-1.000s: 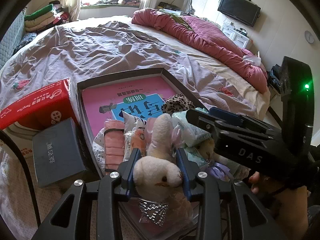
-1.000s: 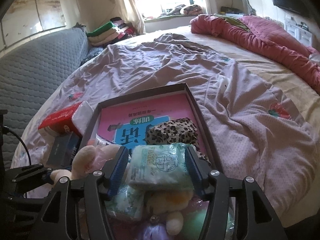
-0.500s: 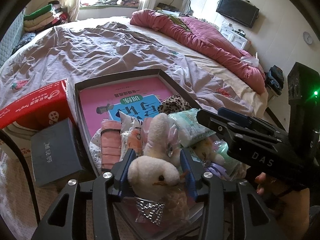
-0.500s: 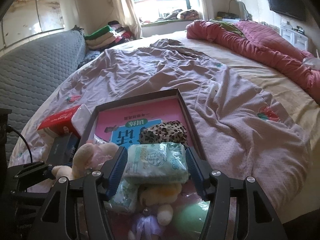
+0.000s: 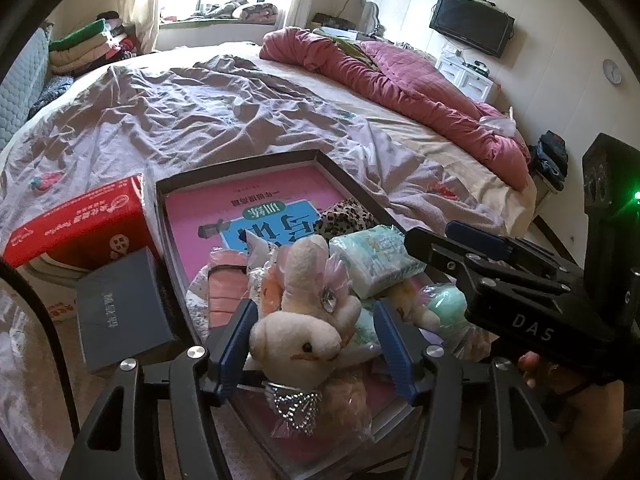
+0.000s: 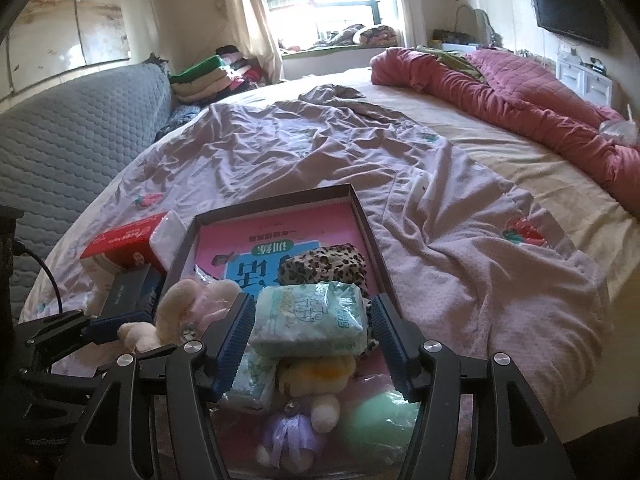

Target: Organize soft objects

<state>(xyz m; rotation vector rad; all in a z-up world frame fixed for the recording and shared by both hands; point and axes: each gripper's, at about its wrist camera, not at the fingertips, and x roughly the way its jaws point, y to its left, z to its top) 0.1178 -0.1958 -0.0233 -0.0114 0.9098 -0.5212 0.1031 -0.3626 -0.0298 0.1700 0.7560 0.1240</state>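
Note:
My left gripper (image 5: pixel 314 340) is shut on a cream plush rabbit (image 5: pixel 300 334) in clear wrap and holds it above the near end of a dark shallow box (image 5: pixel 240 160). My right gripper (image 6: pixel 312 340) is shut on a pale green tissue pack (image 6: pixel 310 318), also lifted over the box (image 6: pixel 276 200). The pack (image 5: pixel 374 258) and right gripper show at right in the left wrist view. The box holds a pink book (image 5: pixel 248 204), a leopard-print pouch (image 6: pixel 324 264), a small plush with a purple bow (image 6: pixel 308 396), a green ball (image 6: pixel 380 420) and pink packets (image 5: pixel 224 294).
The box lies at the near edge of a rumpled lilac bedsheet (image 6: pixel 320 152). A red tissue box (image 5: pixel 80 220) and a dark grey box (image 5: pixel 120 308) sit to its left. A red quilt (image 5: pixel 400 80) lies at the far right; folded clothes (image 6: pixel 208 76) at the back.
Both grippers have lifted and drawn back toward me with their loads. The rabbit and the tissue pack have risen clear of the pile in the box.

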